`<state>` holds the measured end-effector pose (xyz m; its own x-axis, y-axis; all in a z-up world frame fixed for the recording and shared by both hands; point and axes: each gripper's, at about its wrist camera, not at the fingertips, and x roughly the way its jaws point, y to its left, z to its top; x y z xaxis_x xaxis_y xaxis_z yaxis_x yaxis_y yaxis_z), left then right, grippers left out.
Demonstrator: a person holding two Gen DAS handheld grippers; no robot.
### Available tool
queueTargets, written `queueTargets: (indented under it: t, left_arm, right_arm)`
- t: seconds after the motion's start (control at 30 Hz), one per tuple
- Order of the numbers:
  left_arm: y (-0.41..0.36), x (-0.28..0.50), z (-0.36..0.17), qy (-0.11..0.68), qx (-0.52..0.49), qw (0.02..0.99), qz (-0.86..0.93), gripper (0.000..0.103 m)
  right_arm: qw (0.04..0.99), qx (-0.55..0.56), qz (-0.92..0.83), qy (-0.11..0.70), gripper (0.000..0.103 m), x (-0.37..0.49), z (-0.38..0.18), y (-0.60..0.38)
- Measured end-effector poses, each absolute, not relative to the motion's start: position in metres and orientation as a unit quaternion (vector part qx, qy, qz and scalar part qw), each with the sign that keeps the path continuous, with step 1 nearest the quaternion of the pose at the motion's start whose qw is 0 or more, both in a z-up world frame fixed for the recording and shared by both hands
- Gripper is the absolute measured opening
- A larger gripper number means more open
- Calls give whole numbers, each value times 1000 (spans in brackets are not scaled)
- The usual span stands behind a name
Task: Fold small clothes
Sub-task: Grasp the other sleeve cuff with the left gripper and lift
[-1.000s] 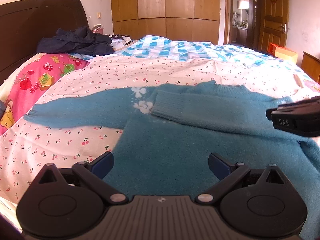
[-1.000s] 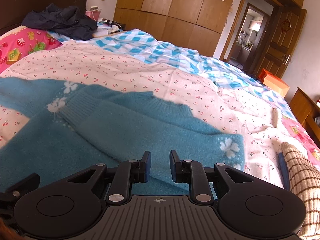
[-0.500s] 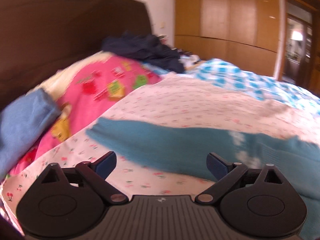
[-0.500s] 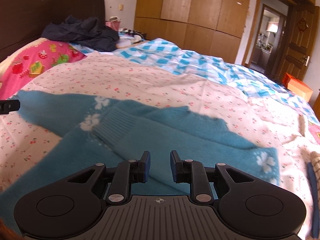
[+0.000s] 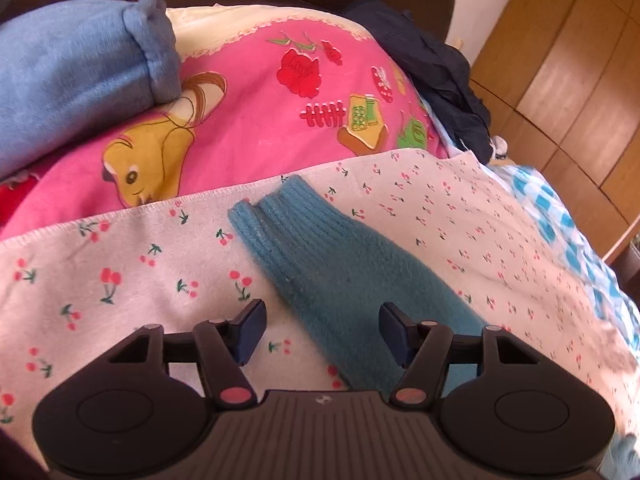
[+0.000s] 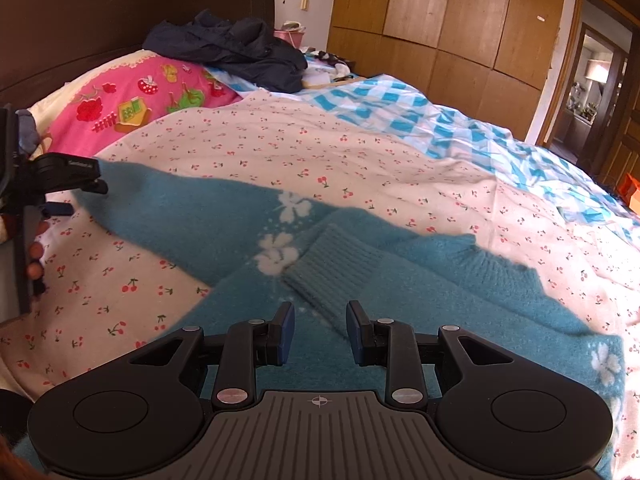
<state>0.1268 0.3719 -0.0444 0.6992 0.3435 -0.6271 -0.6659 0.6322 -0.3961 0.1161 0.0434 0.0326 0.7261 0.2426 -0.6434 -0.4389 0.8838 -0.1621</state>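
Note:
A small teal knit sweater (image 6: 248,296) with white flowers lies flat on a cherry-print sheet (image 6: 320,148). Its right sleeve (image 6: 332,268) is folded across the chest. Its left sleeve (image 5: 340,264) stretches out to the side, ribbed cuff toward the pink pillow. My left gripper (image 5: 322,330) is open and hovers just over that sleeve, the fingers straddling it near the cuff; it also shows at the left edge of the right wrist view (image 6: 60,178). My right gripper (image 6: 320,332) is open a little, empty, above the folded cuff.
A pink cartoon pillow (image 5: 248,116) and a blue fleece bundle (image 5: 72,76) lie by the dark headboard (image 6: 132,8). A dark jacket (image 6: 228,50) lies further back. A blue checked quilt (image 6: 452,120), wooden wardrobes and a doorway are beyond.
My left gripper has swung left from over the sweater body to the outstretched sleeve's cuff. My right gripper has turned a little left and its fingers have opened slightly.

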Motion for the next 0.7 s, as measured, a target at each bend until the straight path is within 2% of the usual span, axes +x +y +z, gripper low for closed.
queueTargets:
  t: [0.03,0.13,0.2,0.23,0.47,0.7]
  left_arm:
    - [374,131,-46,254,-318,866,292,62]
    - [382,141,-45,256,-327,859,301,46]
    - [388,145,-44,254,-343,856,293,26]
    - [391,146,-43,254,-353,853,290,23]
    - [366,148,-14,243,-333,878,244,16]
    - [247,176,45,237,-286,928,37,16]
  right_arm:
    - [916,-154,186,320,28,116,32,43]
    - [917,-153,185,319,29,115,33,41]
    - [918,-148,185,319,29,115,33,37]
    - [918,-144,185,319,29,115,34,35]
    - [924,-110,183,318,28,117,37,16]
    - [936,-71,149,310,28,120,46,-23]
